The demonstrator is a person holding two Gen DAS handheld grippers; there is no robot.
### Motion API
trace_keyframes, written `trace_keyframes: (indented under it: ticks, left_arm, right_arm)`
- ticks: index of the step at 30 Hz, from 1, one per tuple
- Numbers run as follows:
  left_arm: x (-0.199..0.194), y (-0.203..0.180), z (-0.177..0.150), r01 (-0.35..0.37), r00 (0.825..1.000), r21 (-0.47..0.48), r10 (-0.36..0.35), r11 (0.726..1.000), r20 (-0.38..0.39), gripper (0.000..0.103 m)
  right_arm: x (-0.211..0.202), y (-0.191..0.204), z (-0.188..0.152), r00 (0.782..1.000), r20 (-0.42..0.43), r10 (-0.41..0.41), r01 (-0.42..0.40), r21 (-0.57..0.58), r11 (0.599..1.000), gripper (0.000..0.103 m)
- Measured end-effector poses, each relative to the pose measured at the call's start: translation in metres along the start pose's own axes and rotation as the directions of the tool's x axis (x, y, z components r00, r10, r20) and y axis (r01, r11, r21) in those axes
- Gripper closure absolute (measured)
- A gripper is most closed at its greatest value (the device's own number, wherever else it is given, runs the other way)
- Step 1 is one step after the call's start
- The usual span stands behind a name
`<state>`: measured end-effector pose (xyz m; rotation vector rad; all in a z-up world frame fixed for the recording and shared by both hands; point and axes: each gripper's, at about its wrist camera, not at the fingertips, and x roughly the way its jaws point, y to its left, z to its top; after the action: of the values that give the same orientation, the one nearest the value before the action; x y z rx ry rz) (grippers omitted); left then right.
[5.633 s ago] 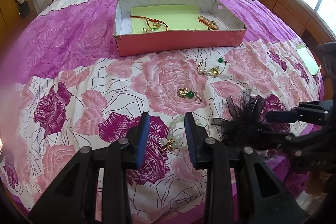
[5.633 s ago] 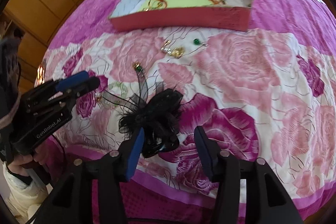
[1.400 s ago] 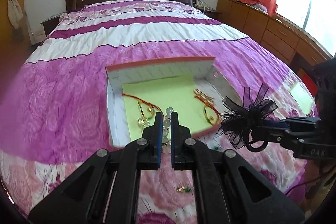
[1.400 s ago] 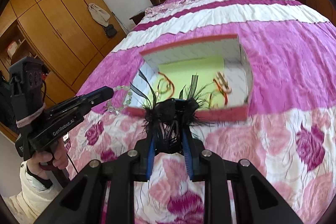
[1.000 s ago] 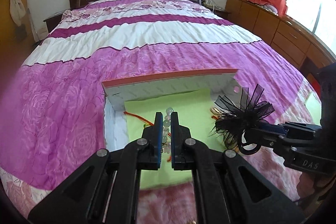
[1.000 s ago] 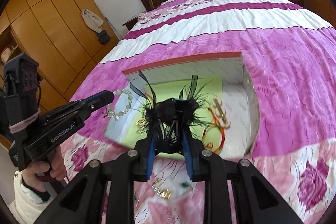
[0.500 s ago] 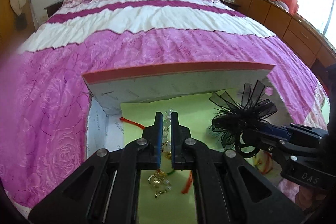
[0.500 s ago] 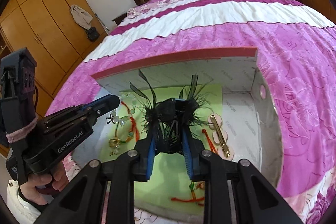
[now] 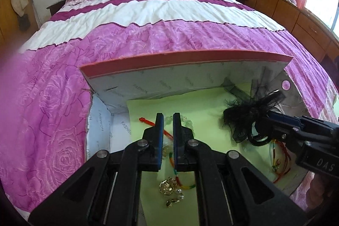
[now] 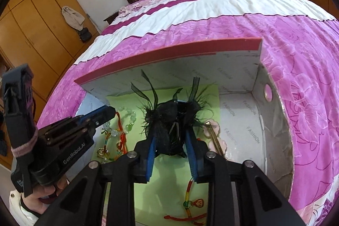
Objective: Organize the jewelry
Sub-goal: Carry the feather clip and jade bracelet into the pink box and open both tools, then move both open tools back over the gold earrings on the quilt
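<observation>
My left gripper is inside the open red box, low over its green liner, with a narrow gap between the jaws. The pale bead bracelet lies against the fingertips; in the right wrist view it rests on the liner by the left gripper. My right gripper is shut on the black feather hair clip, held inside the box; the left wrist view shows the clip at the right.
In the box lie red cord bracelets, a gold brooch, a multicoloured cord and a gold hair pin. The box's back wall stands close ahead. Bed quilt surrounds the box.
Both grippers have moved forward and down into the box. The left jaws have parted slightly and the bead bracelet now rests on the liner. The right still holds the hair clip.
</observation>
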<state>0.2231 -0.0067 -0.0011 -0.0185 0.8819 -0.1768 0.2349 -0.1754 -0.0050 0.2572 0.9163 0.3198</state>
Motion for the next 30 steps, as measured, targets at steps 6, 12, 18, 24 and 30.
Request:
trace_keyframes:
  ticks: [6,12,18,24,30]
  left_arm:
    - [-0.022,0.000,0.001,0.017,0.999,-0.002,-0.017,1.000,0.030,0.098]
    - [-0.052,-0.002,-0.003,0.041,0.997,-0.010,-0.040,0.999,0.066,0.094]
    - [-0.076,-0.006,-0.011,0.042,0.996,-0.004,-0.042,0.999,0.073,0.090]
    - [-0.095,-0.009,-0.024,0.062,0.997,-0.006,-0.062,0.998,0.052,0.089]
    - [-0.110,-0.016,-0.043,0.087,0.996,-0.010,-0.087,0.996,0.023,0.088]
  right_arm:
    - [-0.021,-0.001,0.002,0.999,0.041,0.010,-0.011,0.013,1.000,0.059]
    - [-0.053,0.005,-0.005,0.997,0.081,0.008,-0.008,-0.007,1.000,0.059]
    - [-0.083,0.014,-0.020,0.997,0.076,0.006,-0.004,-0.024,1.000,0.059]
    - [-0.106,0.022,-0.038,0.998,0.067,-0.001,0.004,-0.050,0.999,0.059]
    - [-0.123,0.027,-0.057,0.999,0.044,-0.017,0.019,-0.047,0.999,0.059]
